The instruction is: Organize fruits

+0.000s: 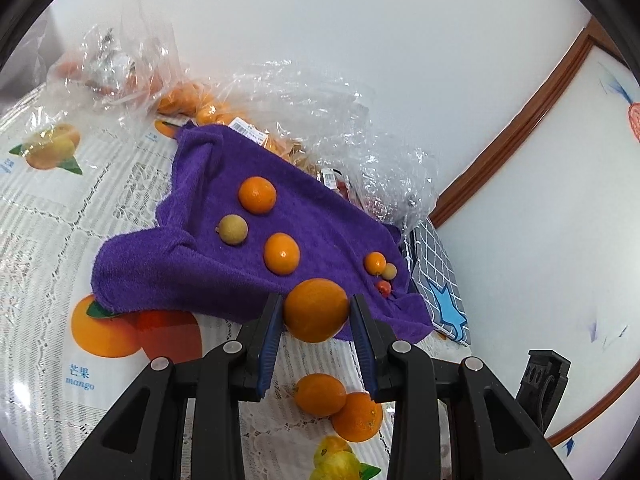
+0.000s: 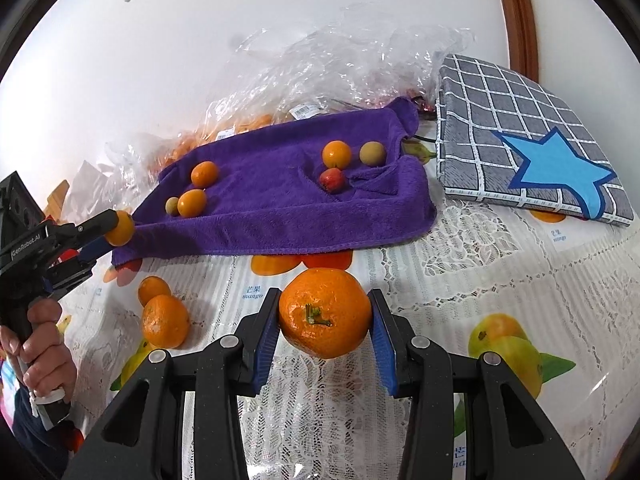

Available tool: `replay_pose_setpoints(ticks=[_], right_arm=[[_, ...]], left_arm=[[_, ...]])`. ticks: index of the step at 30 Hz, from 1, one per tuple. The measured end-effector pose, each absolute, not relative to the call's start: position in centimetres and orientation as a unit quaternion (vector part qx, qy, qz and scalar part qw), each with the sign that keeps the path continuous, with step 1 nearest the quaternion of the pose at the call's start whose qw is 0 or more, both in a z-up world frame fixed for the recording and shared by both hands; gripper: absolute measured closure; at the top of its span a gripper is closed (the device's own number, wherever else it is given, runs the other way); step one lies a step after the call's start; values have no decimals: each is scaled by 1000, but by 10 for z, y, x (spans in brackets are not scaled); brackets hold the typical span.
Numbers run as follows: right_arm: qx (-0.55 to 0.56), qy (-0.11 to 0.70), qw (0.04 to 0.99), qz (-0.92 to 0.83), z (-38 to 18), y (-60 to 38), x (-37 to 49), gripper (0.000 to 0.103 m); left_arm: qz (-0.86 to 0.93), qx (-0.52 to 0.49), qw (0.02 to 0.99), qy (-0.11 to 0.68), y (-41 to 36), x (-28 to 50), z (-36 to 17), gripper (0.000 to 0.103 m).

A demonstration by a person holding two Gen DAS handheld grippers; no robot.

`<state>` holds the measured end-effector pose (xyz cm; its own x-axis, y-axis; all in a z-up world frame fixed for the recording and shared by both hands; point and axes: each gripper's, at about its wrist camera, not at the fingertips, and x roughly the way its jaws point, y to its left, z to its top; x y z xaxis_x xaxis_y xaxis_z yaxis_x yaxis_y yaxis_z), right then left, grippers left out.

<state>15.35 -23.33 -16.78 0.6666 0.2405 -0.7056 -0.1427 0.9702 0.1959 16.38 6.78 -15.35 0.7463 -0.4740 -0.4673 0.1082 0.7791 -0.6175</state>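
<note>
Six fruits lie on the towel. Left gripper clamps a kumquat at its edge; right gripper clamps a mandarin before it; two oranges wait beside it.

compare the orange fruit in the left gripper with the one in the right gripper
The fruit in the left gripper looks smooth and shows no stem; the mandarin in the right gripper is dimpled, with a green stem facing the camera. In the right wrist view, the left one looks smaller. The left one is at the purple towel edge; the right one is above the tablecloth. Both are orange, round and clamped between blue-padded jaws.
</note>
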Motion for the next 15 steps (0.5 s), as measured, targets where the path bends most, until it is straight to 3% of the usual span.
replay_pose_setpoints(ticks=[15], right_arm=[[28, 380, 921, 81, -140, -225, 160, 61]], left_arm=[[-96, -225, 923, 297, 69, 161, -125, 71]])
